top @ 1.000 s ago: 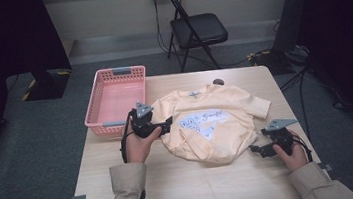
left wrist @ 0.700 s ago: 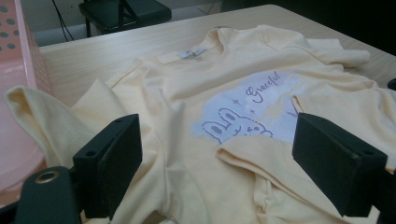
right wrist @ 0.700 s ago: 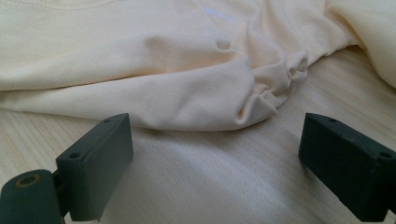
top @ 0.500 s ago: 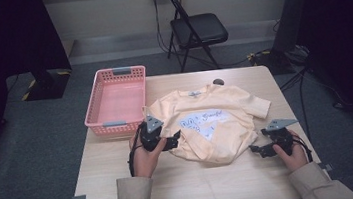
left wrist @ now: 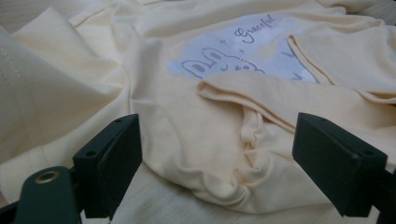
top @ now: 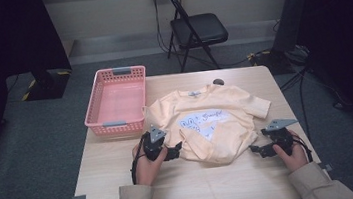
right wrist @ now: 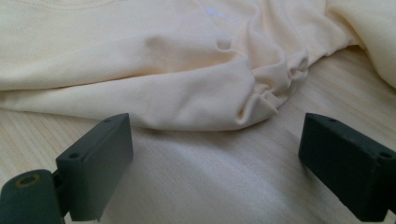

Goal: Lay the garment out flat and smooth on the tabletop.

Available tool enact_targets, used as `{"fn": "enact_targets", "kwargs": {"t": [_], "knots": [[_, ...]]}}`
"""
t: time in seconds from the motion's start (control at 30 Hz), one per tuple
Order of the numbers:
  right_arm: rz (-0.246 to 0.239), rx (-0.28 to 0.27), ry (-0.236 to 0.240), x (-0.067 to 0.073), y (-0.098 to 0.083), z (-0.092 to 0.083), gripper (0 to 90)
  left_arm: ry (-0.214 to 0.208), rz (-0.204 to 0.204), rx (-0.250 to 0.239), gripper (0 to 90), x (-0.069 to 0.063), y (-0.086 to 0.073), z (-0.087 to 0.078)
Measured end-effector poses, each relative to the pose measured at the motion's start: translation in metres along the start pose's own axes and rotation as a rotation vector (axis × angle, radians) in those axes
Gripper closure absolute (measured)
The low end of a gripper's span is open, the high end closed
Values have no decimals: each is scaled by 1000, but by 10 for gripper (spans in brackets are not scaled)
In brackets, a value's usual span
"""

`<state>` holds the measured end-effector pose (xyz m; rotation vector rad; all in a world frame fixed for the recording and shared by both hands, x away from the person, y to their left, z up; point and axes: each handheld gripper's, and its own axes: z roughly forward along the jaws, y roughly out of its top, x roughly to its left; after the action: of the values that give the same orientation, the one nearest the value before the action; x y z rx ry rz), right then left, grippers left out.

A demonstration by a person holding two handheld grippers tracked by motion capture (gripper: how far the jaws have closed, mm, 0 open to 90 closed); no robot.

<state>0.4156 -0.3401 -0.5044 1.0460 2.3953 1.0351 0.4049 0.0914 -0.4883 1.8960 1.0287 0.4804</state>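
A pale yellow T-shirt [top: 207,123] with a white and lilac print lies rumpled on the wooden table [top: 123,181], front up, with folds across the print. My left gripper [top: 175,151] is at the shirt's near left edge, jaws wide apart. In the left gripper view, bunched shirt fabric [left wrist: 224,154] lies between and just beyond the open jaws. My right gripper [top: 255,150] rests at the near right edge, also open. In the right gripper view, the folded hem [right wrist: 187,93] lies just ahead of the jaws, with bare table between them.
A pink plastic basket [top: 117,102] stands at the table's far left, close to the shirt. A small dark round object [top: 218,81] lies by the collar at the far edge. A black folding chair [top: 196,29] stands behind the table.
My left gripper has moved from the shirt's left shoulder down toward me to the near left hem. The right gripper has stayed put.
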Motion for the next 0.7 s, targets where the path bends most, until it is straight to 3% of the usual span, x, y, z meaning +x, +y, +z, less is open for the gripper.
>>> {"fn": "enact_targets", "kwargs": {"t": [0.37, 0.63, 0.7], "knots": [[0, 0, 0, 0, 0, 0, 90, -4, 19, 34, 158, -3, -17, 5], [-1, 0, 0, 0, 0, 0, 90, -10, 58, 79, 158, -3, -25, 6], [-1, 0, 0, 0, 0, 0, 90, -9, 95, 85, 154, -3, -26, 7]]}}
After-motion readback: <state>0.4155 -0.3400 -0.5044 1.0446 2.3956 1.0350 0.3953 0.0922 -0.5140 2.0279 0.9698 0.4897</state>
